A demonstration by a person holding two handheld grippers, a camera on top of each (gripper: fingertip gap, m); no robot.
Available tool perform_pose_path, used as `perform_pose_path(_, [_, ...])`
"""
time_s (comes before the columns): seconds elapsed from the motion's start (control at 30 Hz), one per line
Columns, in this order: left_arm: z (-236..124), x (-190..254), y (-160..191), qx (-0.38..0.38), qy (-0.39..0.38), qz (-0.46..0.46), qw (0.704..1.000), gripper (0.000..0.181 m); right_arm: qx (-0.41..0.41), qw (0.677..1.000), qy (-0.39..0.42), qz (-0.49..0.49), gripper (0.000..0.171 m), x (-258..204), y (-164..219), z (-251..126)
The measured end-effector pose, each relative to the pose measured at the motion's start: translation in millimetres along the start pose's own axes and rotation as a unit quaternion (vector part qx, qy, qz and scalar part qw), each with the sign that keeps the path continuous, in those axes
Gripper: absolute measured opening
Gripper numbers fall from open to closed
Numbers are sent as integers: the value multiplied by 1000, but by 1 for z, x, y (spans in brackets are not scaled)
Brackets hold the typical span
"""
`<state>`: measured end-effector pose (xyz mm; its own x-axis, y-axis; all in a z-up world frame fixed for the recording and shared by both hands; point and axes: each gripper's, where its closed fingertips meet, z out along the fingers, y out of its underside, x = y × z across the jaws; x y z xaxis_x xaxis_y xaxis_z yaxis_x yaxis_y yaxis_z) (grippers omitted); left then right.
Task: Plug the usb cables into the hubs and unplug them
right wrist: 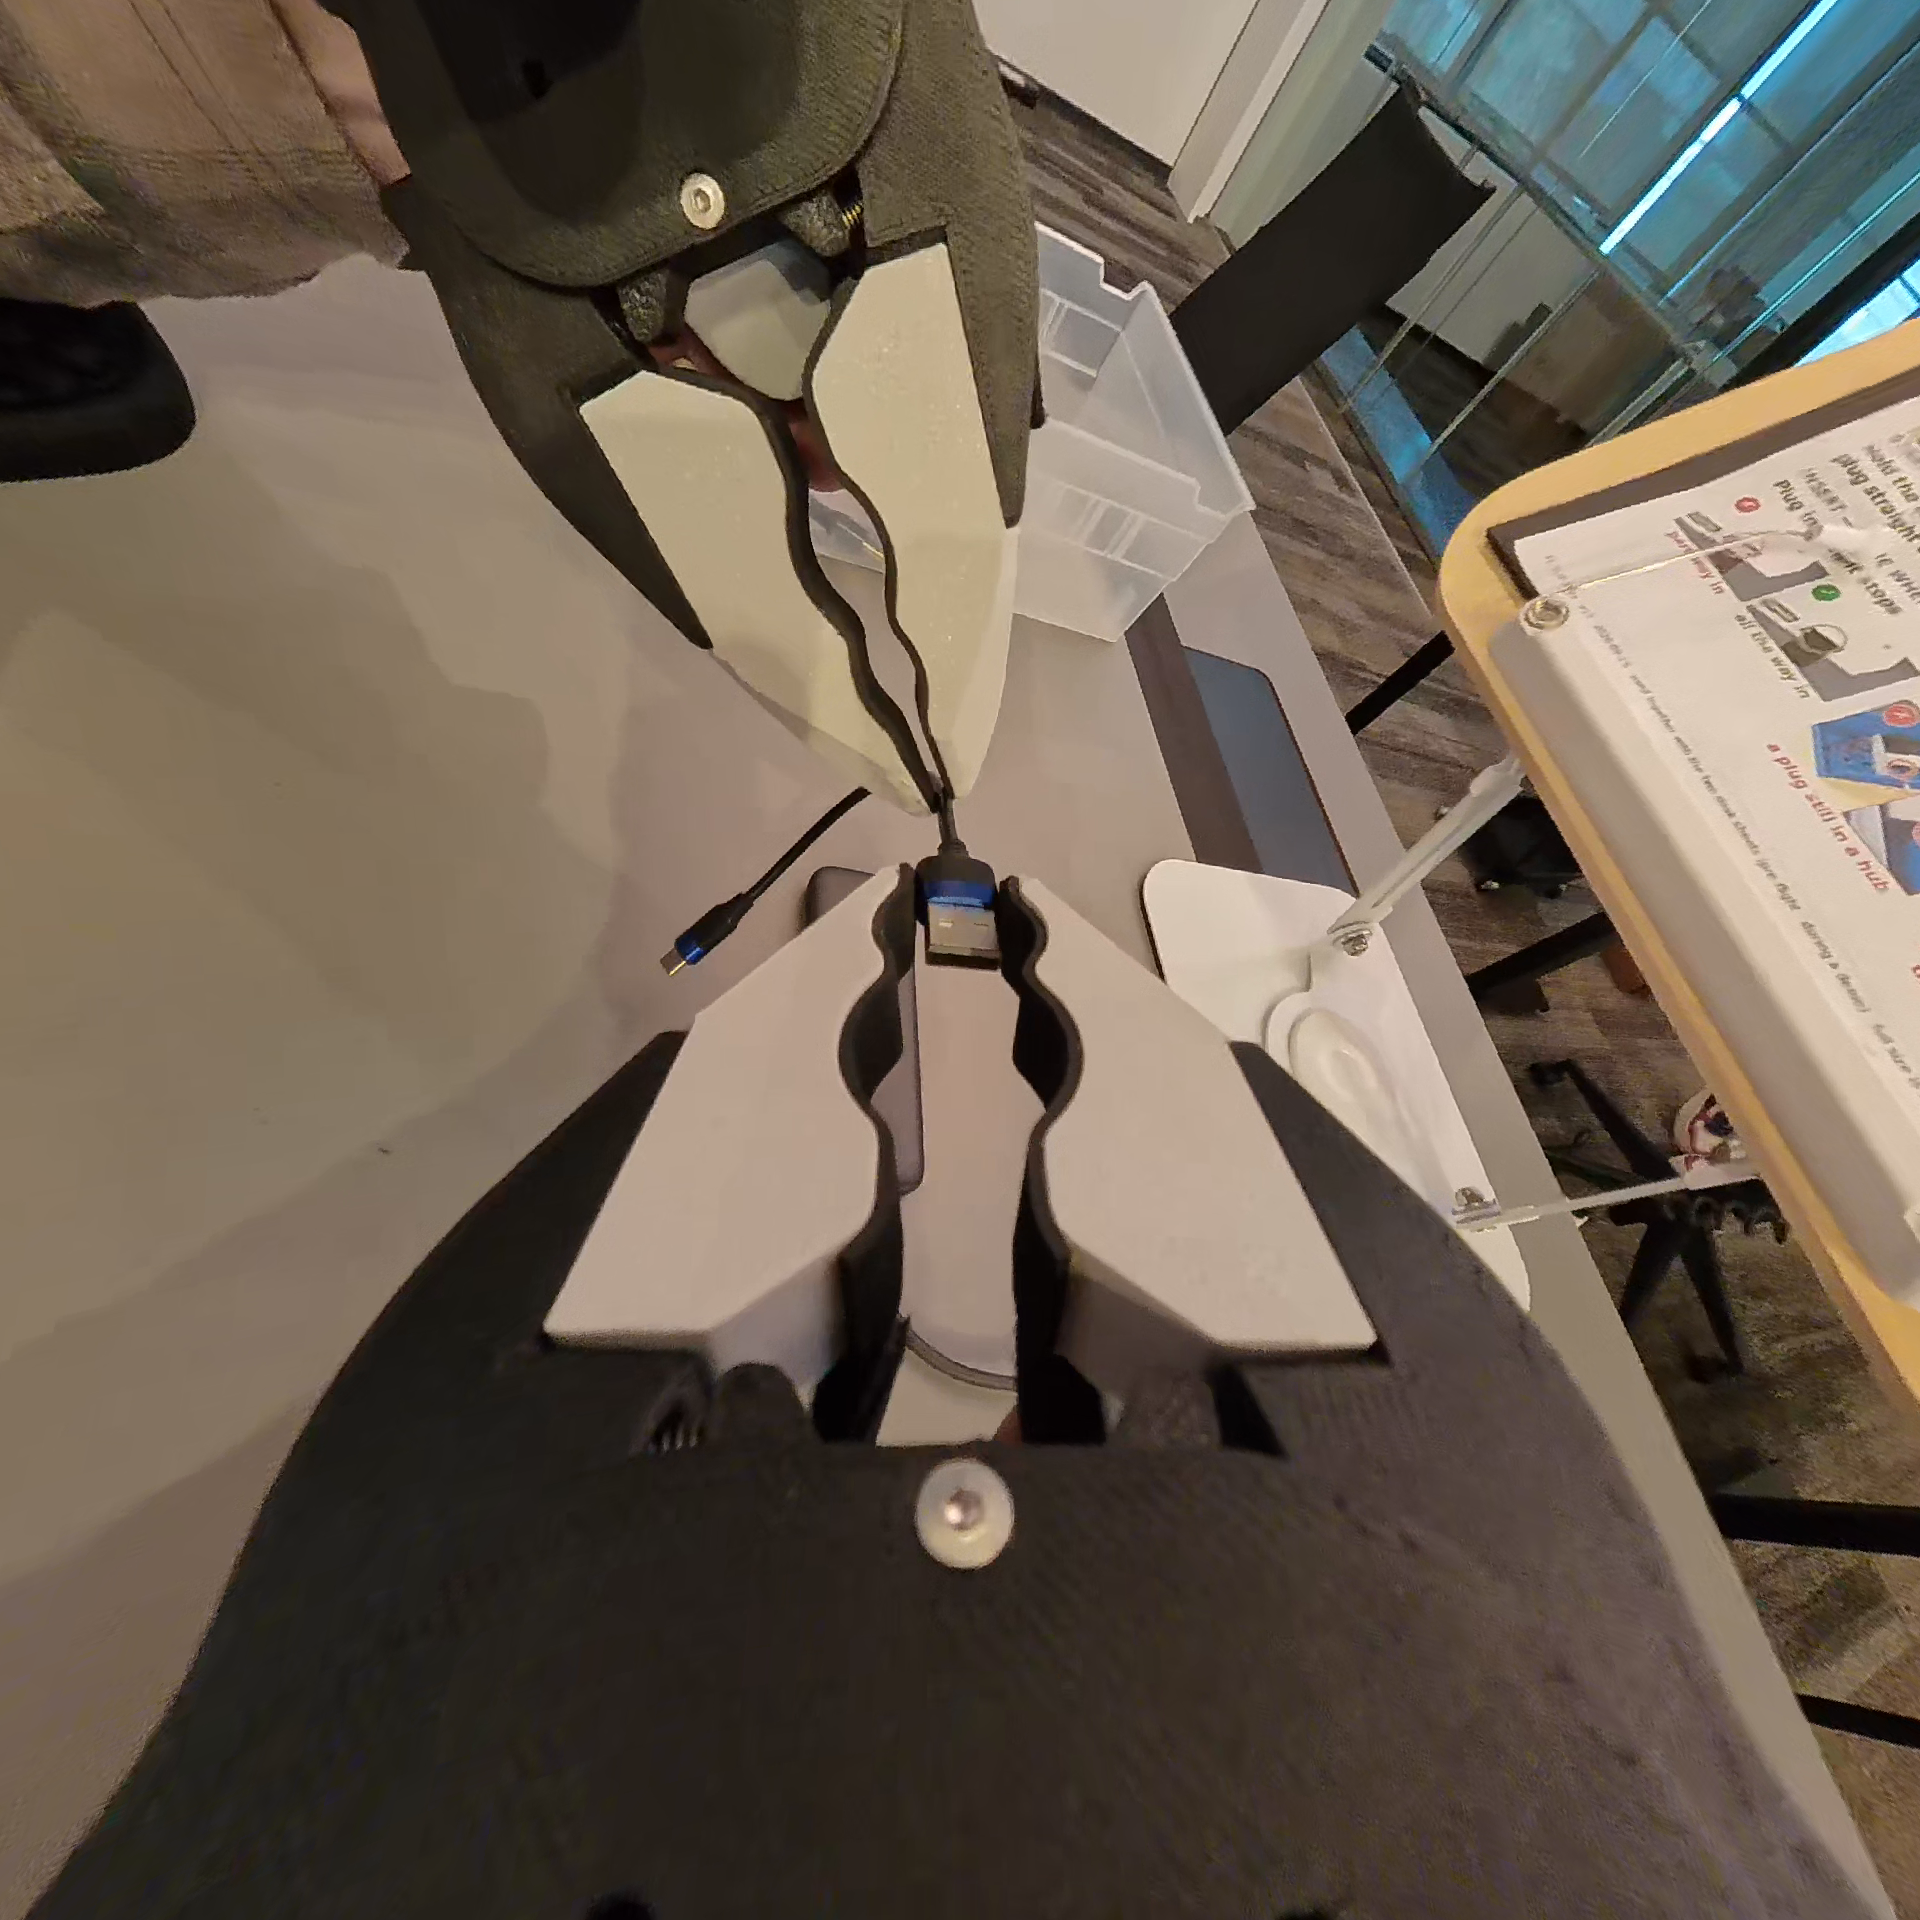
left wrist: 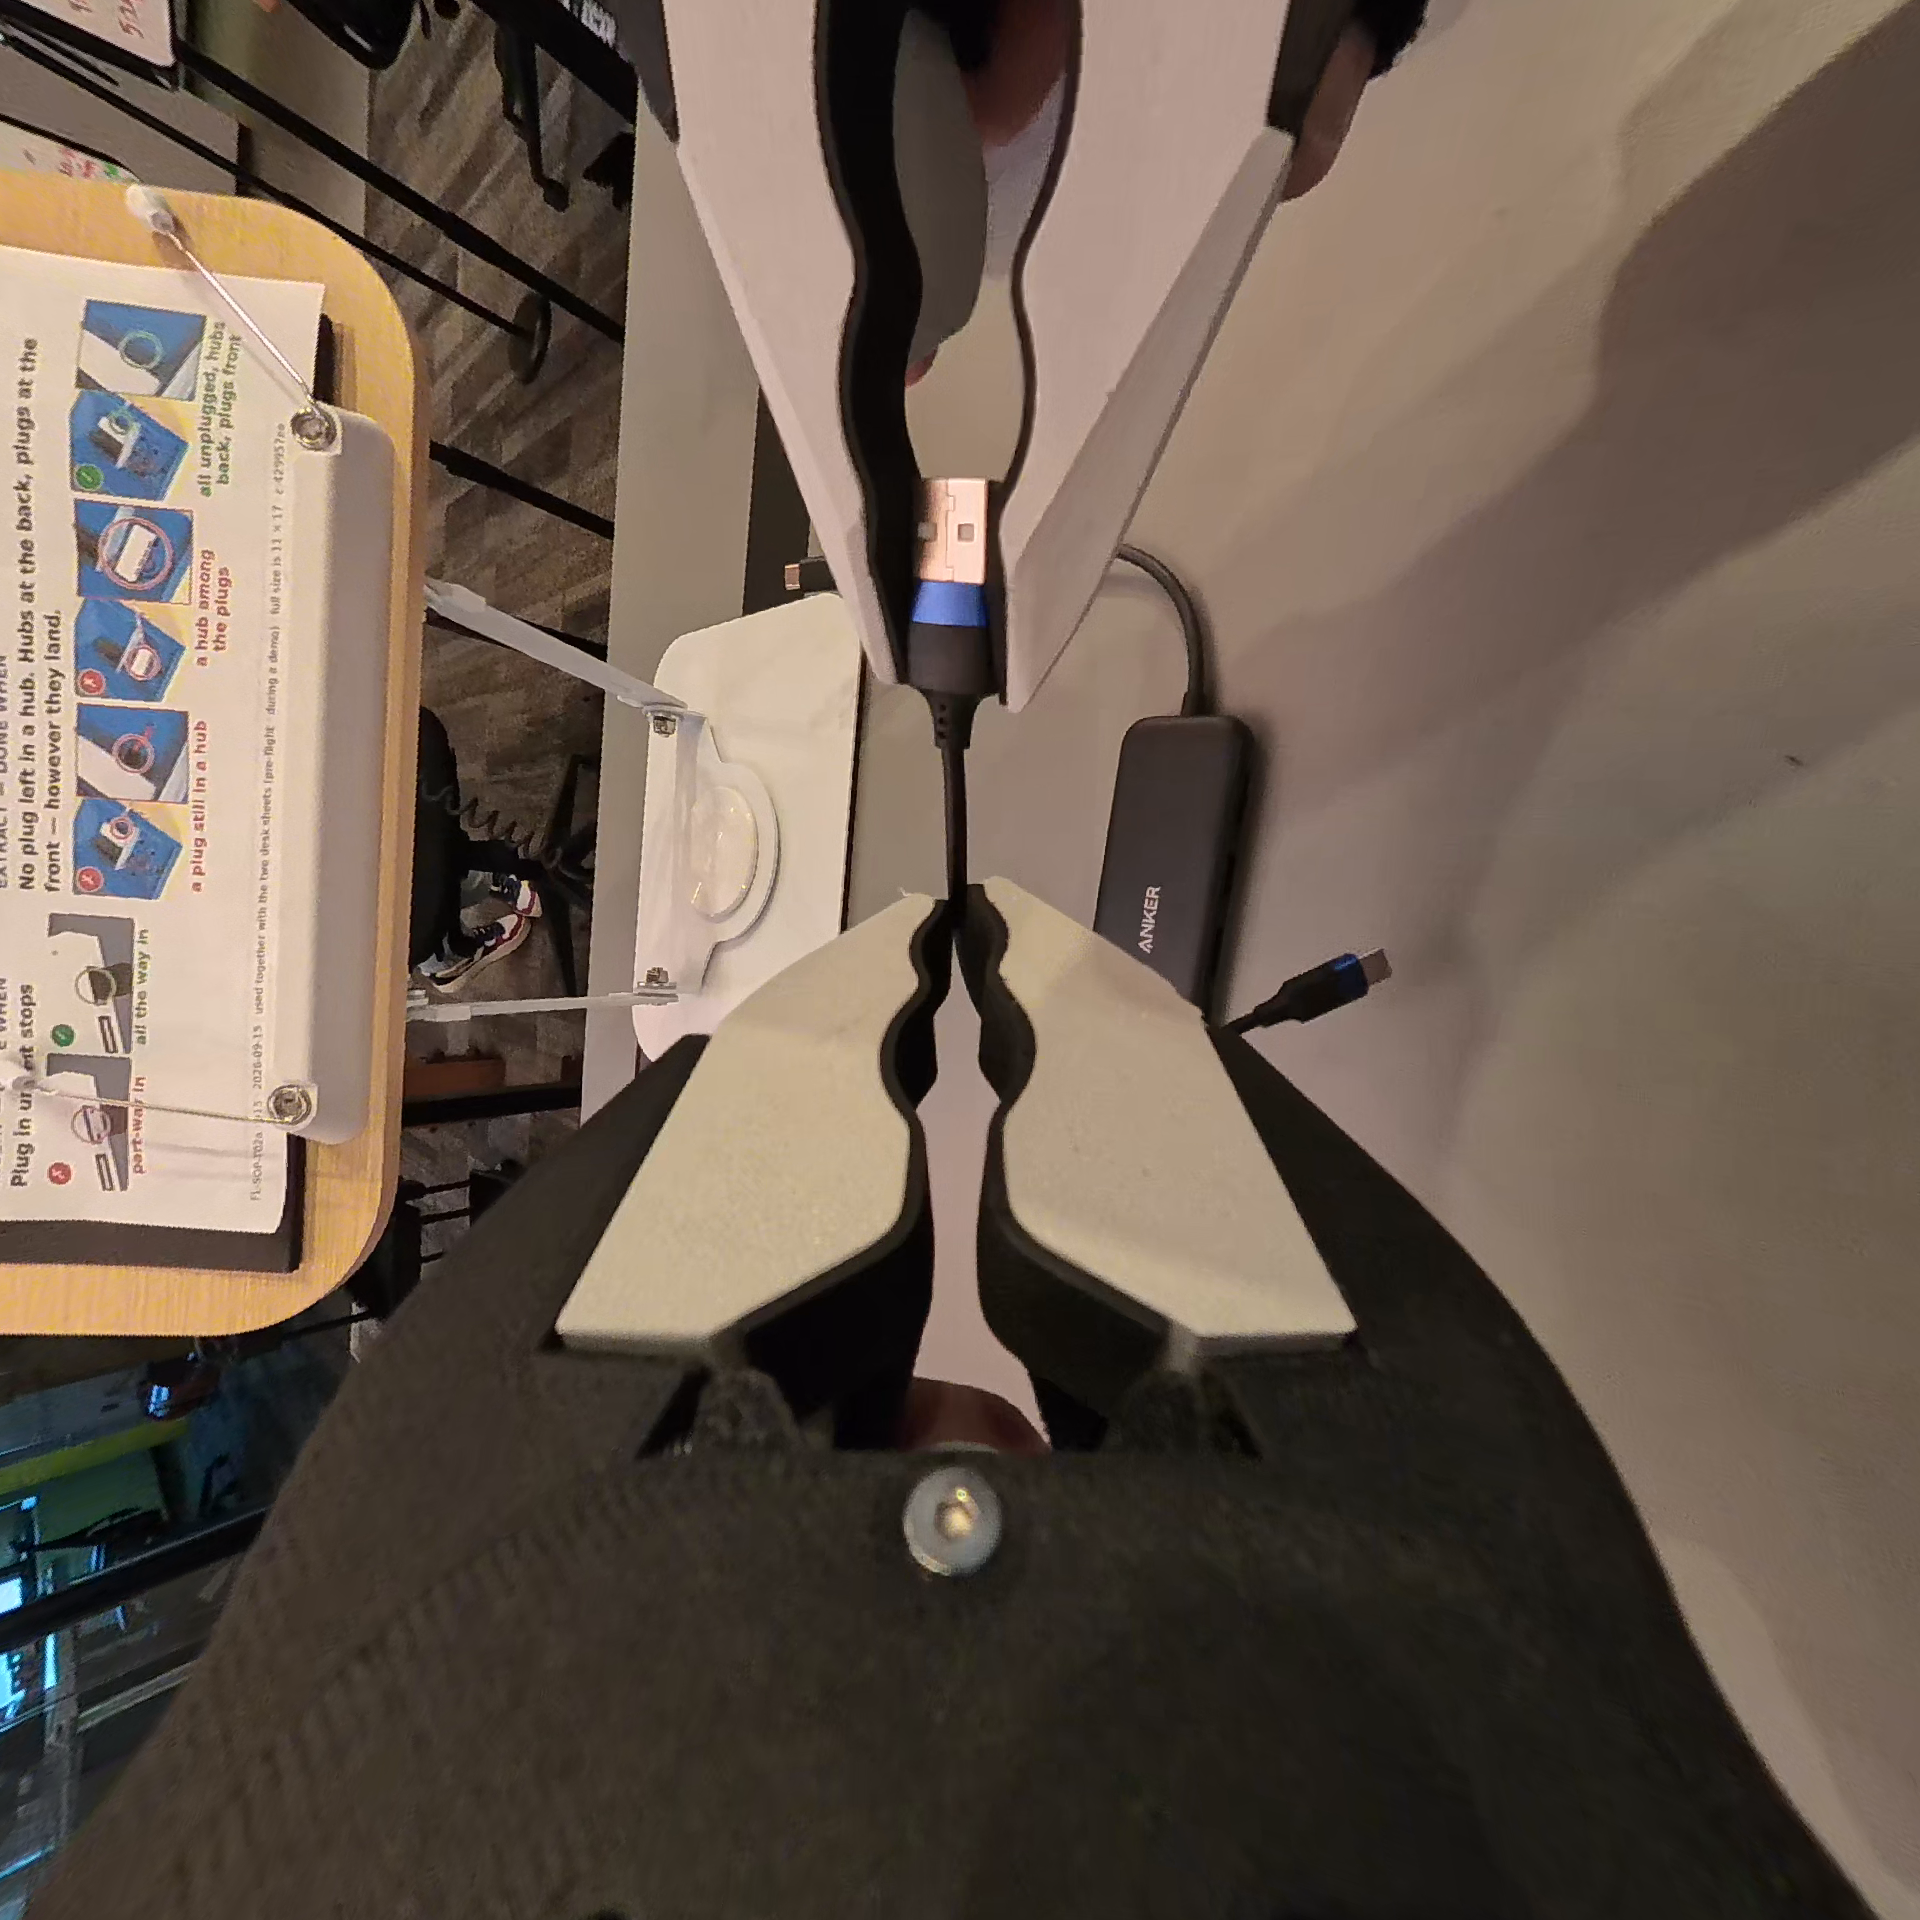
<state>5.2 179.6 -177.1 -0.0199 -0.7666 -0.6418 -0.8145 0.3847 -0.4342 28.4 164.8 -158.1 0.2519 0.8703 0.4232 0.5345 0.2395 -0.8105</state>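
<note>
A black USB cable point(left wrist: 954, 800) ends in a silver USB-A plug point(left wrist: 954, 530) with a blue band. My right gripper point(left wrist: 945, 681) comes in from the top of the left wrist view, shut on that plug; its own view shows the plug point(right wrist: 961, 930) between its tips point(right wrist: 961, 888). My left gripper point(left wrist: 956, 906) is shut on the cable just behind the plug, also seen from the right wrist view point(right wrist: 935, 816). A dark grey hub point(left wrist: 1174, 831) lies on the table beside the cable. The cable's other end, a small blue-banded plug point(left wrist: 1345, 975), lies loose near the hub point(right wrist: 694, 943).
A white stand base point(left wrist: 758, 665) sits at the table edge and carries a wooden board point(right wrist: 1467, 623) with an instruction sheet. A clear plastic bin point(right wrist: 1132, 520) stands farther along the grey table point(left wrist: 1558, 623). A sleeve shows at the top left of the right wrist view. Left and right tips are no more than a few centimetres apart. The left tips stand about 11 cm off the dark grey hub point(left wrist: 1174, 831).
</note>
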Motion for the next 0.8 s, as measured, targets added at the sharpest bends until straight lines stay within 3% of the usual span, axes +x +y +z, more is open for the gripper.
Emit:
perform_pose_path(0.2, [-1, 0, 1, -1, 0, 3, 1000, 3, 1, 1000, 2, 4, 20, 0, -1, 1])
perform_pose_path(0.63, [-3, -12, -3, 17, -36, -5, 999, 3, 14, 999, 8, 44, 13, 7, -2, 1])
perform_pose_path(0.8, [-14, -33, -19, 55, -117, 12, 992, 40, 80, 983, 1, 166, 13, 24, -13, -7])
